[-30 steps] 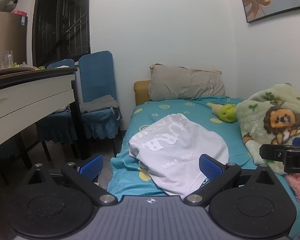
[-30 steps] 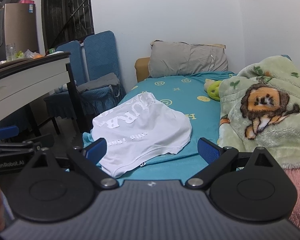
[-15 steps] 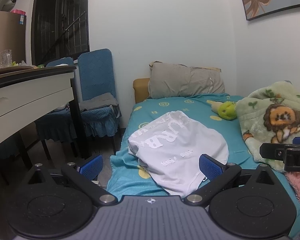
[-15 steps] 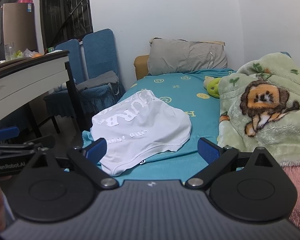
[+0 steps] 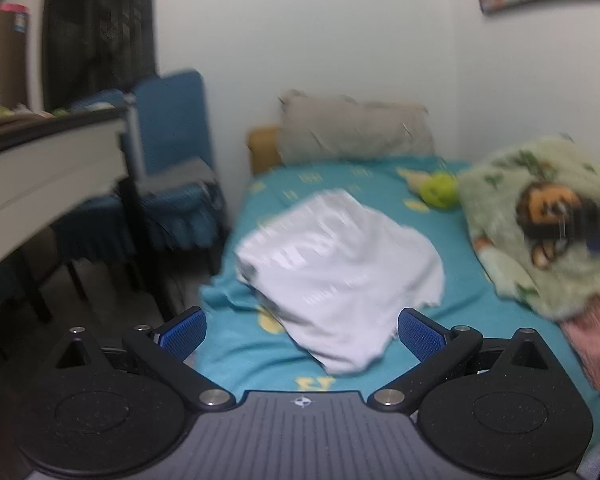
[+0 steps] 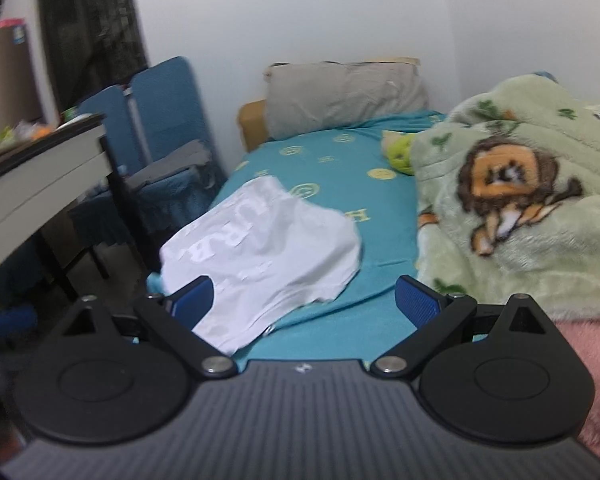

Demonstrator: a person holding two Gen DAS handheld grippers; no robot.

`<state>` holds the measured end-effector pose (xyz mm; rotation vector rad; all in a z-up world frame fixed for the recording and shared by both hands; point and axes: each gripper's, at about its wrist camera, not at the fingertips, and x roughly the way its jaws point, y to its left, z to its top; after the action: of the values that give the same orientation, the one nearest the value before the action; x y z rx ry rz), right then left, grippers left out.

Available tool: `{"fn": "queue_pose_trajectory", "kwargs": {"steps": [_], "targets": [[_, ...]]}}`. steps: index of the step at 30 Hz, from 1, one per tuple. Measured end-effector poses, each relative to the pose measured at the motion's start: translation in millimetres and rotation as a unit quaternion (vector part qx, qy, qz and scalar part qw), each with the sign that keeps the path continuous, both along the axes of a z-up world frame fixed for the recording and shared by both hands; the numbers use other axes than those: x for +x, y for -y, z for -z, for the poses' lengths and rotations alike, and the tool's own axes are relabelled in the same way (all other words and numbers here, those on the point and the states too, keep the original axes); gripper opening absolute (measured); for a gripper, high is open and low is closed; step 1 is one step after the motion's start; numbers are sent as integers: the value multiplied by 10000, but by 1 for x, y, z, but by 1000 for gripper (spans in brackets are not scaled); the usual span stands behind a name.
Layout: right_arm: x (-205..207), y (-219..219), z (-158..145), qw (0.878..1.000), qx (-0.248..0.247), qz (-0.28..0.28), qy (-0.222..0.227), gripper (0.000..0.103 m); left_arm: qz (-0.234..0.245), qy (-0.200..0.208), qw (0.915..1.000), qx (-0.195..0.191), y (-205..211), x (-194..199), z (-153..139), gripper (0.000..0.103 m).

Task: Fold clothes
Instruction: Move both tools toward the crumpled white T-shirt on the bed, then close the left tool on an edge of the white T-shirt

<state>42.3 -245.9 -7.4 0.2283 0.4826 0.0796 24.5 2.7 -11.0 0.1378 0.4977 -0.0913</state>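
Note:
A white T-shirt [image 5: 340, 272] with pale lettering lies crumpled on the teal bed sheet [image 5: 452, 312], near the bed's left edge. In the right wrist view the same T-shirt [image 6: 260, 252] sits ahead and to the left. My left gripper [image 5: 302, 330] is open, its blue pads wide apart, just short of the shirt's near hem. My right gripper [image 6: 304, 302] is open too and holds nothing, hovering over the sheet by the shirt's near right corner. Both views are blurred by motion.
A green lion blanket [image 6: 512, 208] is heaped on the bed's right side, with a pink fleece [image 6: 592, 364] in front of it. A grey pillow [image 6: 344, 96] and a green toy [image 5: 438, 196] lie at the head. A white table [image 5: 40, 184] and blue chairs [image 5: 172, 160] stand left.
Both grippers have moved forward toward the bed and the shirt now looks larger and nearer. The other gripper has shifted up at the right edge of the left view. Both stay open.

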Motion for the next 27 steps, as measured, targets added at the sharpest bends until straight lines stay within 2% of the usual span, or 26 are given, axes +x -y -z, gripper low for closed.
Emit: {"fn": "queue_pose_trajectory", "kwargs": {"steps": [2, 5, 9, 12, 14, 16, 19, 22, 24, 26, 27], "targets": [[13, 7, -15, 9998, 23, 214, -18, 99, 228, -223, 9994, 122, 7, 15, 4, 103], [38, 18, -36, 9989, 281, 377, 19, 99, 527, -478, 9960, 544, 22, 42, 9, 103], [65, 23, -47, 9977, 547, 354, 186, 99, 1025, -828, 9863, 992, 44, 85, 18, 101], [76, 30, -34, 9971, 621, 387, 214, 99, 1355, -981, 9760, 1393, 61, 111, 36, 97], [83, 36, -18, 9971, 629, 414, 53, 99, 1532, -1084, 9708, 1495, 70, 123, 54, 96], [91, 45, -1, 9971, 612, 416, -187, 99, 1756, -1265, 9654, 1457, 73, 131, 74, 87], [101, 58, 22, 9956, 552, 549, -528, 99, 1946, -1414, 9576, 1583, 75, 137, 104, 83], [114, 68, 44, 9926, 631, 658, -798, 99, 1880, -1336, 9582, 1693, 74, 139, 108, 75], [125, 72, 57, 9893, 801, 713, -994, 99, 1836, -1284, 9585, 1766, 72, 140, 111, 74], [134, 73, 68, 9867, 887, 751, -1139, 99, 1791, -1232, 9586, 1839, 71, 142, 114, 61], [138, 72, 72, 9860, 887, 763, -1185, 99, 1769, -1205, 9587, 1875, 71, 143, 115, 48]]}}
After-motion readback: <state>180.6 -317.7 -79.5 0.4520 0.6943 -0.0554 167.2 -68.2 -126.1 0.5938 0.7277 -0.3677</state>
